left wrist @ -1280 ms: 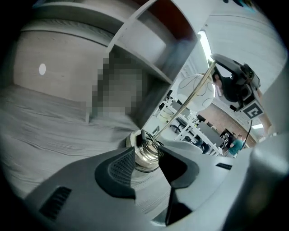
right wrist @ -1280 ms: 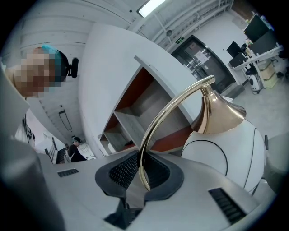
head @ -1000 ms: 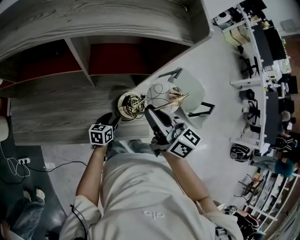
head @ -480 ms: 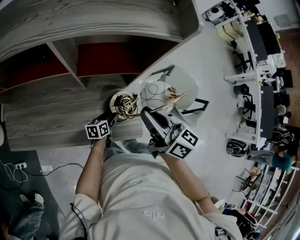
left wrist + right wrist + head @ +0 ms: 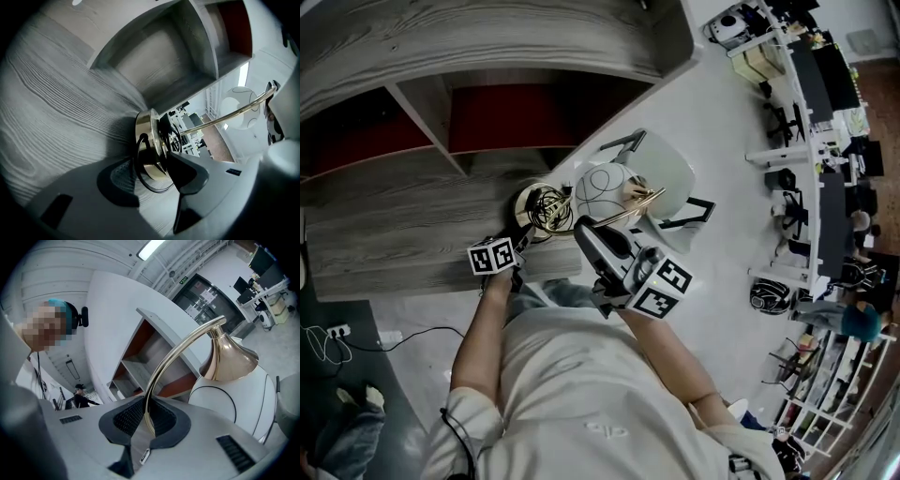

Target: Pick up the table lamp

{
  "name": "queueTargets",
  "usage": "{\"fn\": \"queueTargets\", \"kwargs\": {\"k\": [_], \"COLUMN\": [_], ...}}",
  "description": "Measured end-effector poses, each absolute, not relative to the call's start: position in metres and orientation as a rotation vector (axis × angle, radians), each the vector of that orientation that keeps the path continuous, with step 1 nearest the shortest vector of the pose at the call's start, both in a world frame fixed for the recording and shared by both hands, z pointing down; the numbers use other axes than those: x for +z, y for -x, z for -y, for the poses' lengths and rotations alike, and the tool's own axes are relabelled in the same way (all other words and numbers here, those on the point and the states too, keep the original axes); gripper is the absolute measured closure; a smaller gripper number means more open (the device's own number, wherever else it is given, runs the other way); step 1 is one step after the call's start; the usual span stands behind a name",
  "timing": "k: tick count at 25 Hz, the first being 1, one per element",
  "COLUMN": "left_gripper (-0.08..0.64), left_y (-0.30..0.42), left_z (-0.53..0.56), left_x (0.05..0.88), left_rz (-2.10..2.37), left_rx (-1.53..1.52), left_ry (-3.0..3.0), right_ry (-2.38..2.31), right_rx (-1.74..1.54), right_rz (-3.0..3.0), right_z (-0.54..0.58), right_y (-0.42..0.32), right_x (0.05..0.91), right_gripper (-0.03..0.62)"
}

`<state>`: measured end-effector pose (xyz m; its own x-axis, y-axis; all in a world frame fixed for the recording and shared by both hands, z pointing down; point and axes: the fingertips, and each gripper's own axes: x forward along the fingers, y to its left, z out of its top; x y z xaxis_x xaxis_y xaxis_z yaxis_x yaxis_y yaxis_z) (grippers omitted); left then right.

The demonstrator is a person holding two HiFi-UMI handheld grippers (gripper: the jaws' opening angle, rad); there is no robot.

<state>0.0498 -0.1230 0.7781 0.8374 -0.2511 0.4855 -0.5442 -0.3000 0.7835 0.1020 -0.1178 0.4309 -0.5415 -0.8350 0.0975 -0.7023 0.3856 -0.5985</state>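
Observation:
The table lamp has a round brass base [image 5: 546, 208] with a black cord coiled on it, a curved brass stem [image 5: 636, 200] and a white globe shade [image 5: 605, 187]. It stands at the edge of a grey wooden shelf [image 5: 403, 234]. My left gripper [image 5: 525, 236] reaches the base from the near side. In the left gripper view the base [image 5: 149, 136] shows edge-on between the closing jaws of that gripper [image 5: 152, 176], and I see no firm pad contact. My right gripper [image 5: 146, 420] is shut on the lower stem [image 5: 173, 362], below the brass cone [image 5: 227, 359].
The shelf unit has open compartments with red back panels [image 5: 525, 103]. A white chair [image 5: 675, 173] stands just behind the lamp. Desks and chairs [image 5: 825, 122] fill the room at the right. Cables [image 5: 328, 342] lie on the floor at the left.
My left gripper has come in lower against the lamp's base and rolled a little. The right gripper has kept its hold on the stem.

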Motion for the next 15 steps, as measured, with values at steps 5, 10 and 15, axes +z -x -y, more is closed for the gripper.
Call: {"fn": "queueTargets", "kwargs": {"k": [5, 10, 15], "left_gripper": [0.374, 0.382, 0.383], "left_y": [-0.049, -0.046, -0.032], "left_z": [0.119, 0.114, 0.111], "left_x": [0.778, 0.777, 0.77], "left_rz": [0.6, 0.616, 0.638], "left_rx": [0.285, 0.248, 0.258], "left_ry": [-1.856, -1.81, -1.817], "right_ry": [1.362, 1.345, 1.312], "right_rx": [-0.891, -0.901, -0.91], "right_rz": [-2.439, -2.455, -2.464], "right_z": [0.117, 0.119, 0.121], "right_y": [-0.098, -0.095, -0.089], "right_x": [0.43, 0.431, 0.427], "right_gripper": [0.525, 0.525, 0.525]}}
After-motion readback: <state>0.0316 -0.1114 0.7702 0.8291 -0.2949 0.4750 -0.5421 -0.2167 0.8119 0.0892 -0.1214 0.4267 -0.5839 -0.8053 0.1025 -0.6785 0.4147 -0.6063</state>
